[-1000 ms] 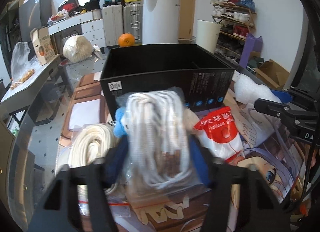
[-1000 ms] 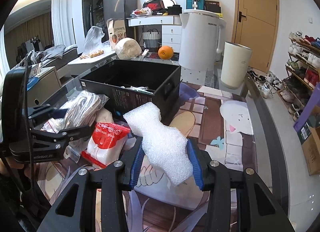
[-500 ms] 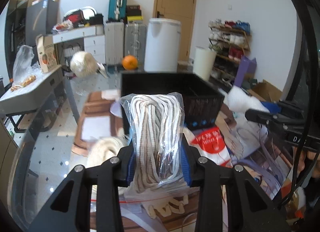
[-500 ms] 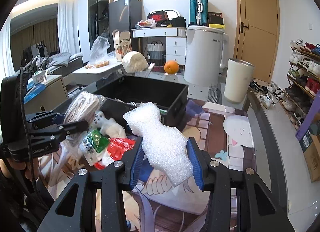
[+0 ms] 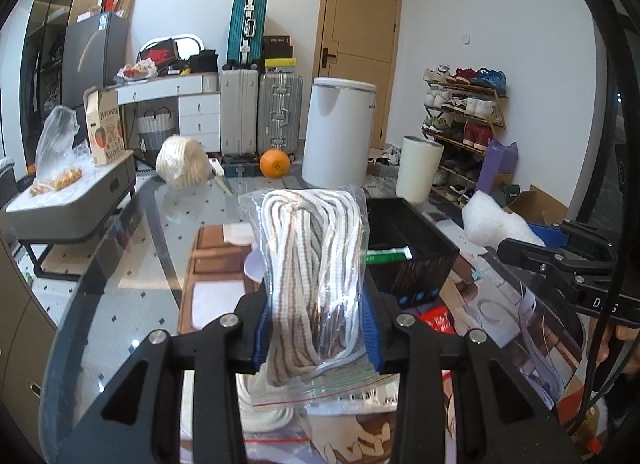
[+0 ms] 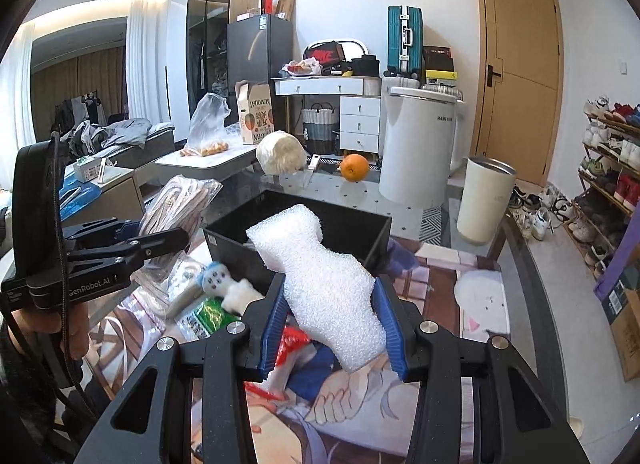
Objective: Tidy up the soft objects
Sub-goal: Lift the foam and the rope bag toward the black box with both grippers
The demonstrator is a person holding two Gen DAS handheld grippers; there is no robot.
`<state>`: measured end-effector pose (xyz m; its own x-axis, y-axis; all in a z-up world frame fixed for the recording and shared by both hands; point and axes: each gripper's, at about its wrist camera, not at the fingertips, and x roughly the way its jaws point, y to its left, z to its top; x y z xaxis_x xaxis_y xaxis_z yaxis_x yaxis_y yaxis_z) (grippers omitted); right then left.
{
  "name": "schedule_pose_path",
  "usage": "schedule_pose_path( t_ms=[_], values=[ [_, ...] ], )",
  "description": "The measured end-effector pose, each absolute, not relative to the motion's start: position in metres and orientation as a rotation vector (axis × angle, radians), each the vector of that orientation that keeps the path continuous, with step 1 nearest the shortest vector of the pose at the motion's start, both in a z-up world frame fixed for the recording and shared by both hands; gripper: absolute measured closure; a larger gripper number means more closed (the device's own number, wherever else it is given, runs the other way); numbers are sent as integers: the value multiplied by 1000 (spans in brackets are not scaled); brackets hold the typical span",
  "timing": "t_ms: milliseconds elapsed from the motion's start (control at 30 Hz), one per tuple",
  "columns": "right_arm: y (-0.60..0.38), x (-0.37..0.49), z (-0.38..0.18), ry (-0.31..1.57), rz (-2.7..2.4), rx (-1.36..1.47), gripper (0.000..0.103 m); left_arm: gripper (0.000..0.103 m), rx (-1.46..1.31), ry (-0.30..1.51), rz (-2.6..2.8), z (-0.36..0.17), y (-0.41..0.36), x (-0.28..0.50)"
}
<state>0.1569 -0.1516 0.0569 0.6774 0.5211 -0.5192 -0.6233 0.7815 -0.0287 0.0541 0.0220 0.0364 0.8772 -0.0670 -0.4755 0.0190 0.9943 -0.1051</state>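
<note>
My left gripper is shut on a clear bag of striped white rope, held up above the table in front of the black bin. From the right wrist view the left gripper and its rope bag hang left of the bin. My right gripper is shut on a white foam piece, raised near the bin's front wall. That foam also shows at right in the left wrist view.
A small plush toy, a green packet and a red packet lie on the printed mat by the bin. Another bagged rope coil lies below my left gripper. An orange, white appliance and cream cup stand behind.
My left gripper has lifted the rope bag off the mat and higher over the table. My right gripper has risen with the foam toward the bin.
</note>
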Motion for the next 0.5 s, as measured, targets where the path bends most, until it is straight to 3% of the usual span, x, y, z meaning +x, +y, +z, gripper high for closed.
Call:
schedule_pose_path(
  t_ms=[500],
  values=[
    [-133,191,65,524,665,-196,60,67,-51,477,-100,53,19,89]
  ],
)
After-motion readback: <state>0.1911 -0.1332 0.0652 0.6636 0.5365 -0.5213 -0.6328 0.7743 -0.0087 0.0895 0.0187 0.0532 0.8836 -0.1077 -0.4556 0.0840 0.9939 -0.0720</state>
